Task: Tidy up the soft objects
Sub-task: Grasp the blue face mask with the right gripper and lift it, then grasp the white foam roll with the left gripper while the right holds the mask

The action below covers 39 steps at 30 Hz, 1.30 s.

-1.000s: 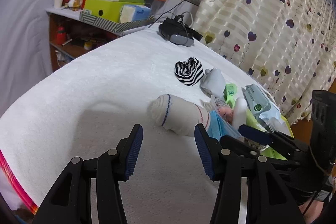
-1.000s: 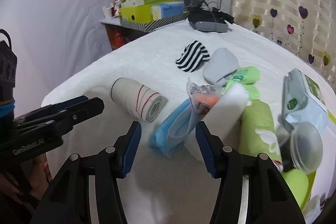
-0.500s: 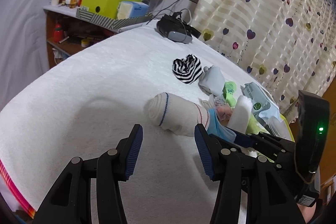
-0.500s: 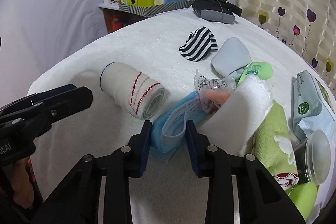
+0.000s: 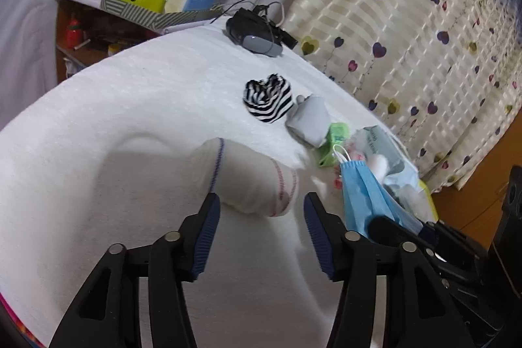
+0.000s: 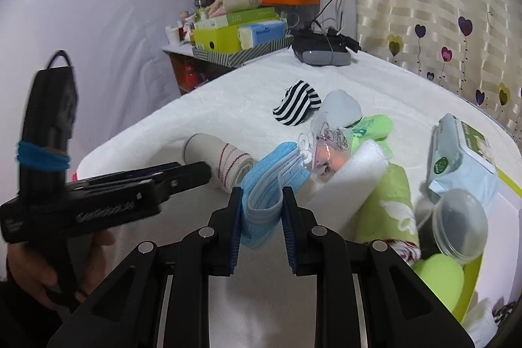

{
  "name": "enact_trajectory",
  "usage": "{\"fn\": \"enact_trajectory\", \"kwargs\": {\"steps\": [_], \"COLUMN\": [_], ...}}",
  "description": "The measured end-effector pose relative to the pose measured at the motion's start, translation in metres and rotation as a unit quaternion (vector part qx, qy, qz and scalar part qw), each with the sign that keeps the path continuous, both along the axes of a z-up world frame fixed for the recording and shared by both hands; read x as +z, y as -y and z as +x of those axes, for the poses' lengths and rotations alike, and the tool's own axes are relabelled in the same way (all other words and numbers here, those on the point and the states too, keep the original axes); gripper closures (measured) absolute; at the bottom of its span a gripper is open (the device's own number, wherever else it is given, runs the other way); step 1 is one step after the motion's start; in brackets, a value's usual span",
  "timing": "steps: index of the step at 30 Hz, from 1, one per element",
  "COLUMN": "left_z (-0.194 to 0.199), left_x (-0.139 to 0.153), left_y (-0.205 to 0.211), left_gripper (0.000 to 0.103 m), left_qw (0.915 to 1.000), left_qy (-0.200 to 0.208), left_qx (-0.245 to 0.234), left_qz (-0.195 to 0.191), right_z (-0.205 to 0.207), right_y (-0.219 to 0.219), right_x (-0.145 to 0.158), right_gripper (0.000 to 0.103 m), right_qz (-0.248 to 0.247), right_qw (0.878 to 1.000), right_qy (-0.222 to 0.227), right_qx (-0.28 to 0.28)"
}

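Since a second ago the right gripper (image 6: 261, 219) has clamped its jaws on the blue face mask (image 6: 270, 181) — it looks lifted off the white towel-covered table (image 5: 137, 106), though blur makes that uncertain. Left gripper (image 5: 261, 234) hovers with jaws apart just before the rolled white sock (image 5: 251, 178).

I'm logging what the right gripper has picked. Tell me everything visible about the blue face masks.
The blue face masks are a thin folded stack of pleated, soft non-woven fabric with white ear loops bunched at the far end. The right gripper has its jaws shut on the near end. In the left wrist view the stack hangs raised above the white towel, beside the rolled bandage.
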State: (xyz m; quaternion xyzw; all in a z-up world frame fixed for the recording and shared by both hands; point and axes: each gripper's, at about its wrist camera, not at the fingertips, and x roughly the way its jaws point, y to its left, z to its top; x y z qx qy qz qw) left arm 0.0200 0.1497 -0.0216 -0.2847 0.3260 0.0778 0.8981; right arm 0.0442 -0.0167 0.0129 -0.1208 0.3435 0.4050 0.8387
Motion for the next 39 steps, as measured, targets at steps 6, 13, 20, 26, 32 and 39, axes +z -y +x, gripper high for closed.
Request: {"fn": "enact_trajectory", "kwargs": {"steps": [6,13,20,26,32,39], "left_z": [-0.003,0.007,0.038,0.075,0.094,0.088], "left_x": [0.008,0.015,0.011,-0.01,-0.02,-0.016], "left_y": [0.011,0.037,0.069,0.088,0.096,0.091], "left_gripper": [0.04,0.04,0.04,0.04,0.054,0.076], "left_qw": [0.9998,0.9983,0.9928,0.9877,0.9848,0.9867], "left_qy": [0.018,0.021,0.014,-0.038,-0.061,-0.06], "left_qx": [-0.01,-0.047,-0.105,-0.132,-0.136,-0.117], "left_qz": [0.003,0.027,0.055,0.075,0.089,0.095], "right_z": [-0.004,0.0,0.002,0.005,0.01,0.013], "right_y": [0.018,0.05,0.072,0.085,0.093,0.102], "right_x": [0.01,0.038,0.048,0.052,0.051,0.048], "right_gripper": [0.079,0.079,0.079,0.079,0.079,0.079], "right_qz": [0.025,0.054,0.067,0.073,0.078,0.083], "right_qw": [1.0,0.997,0.995,0.994,0.993,0.993], "right_qy": [-0.001,0.032,0.038,0.044,0.042,0.035], "right_qx": [0.003,-0.039,-0.062,-0.074,-0.078,-0.083]}}
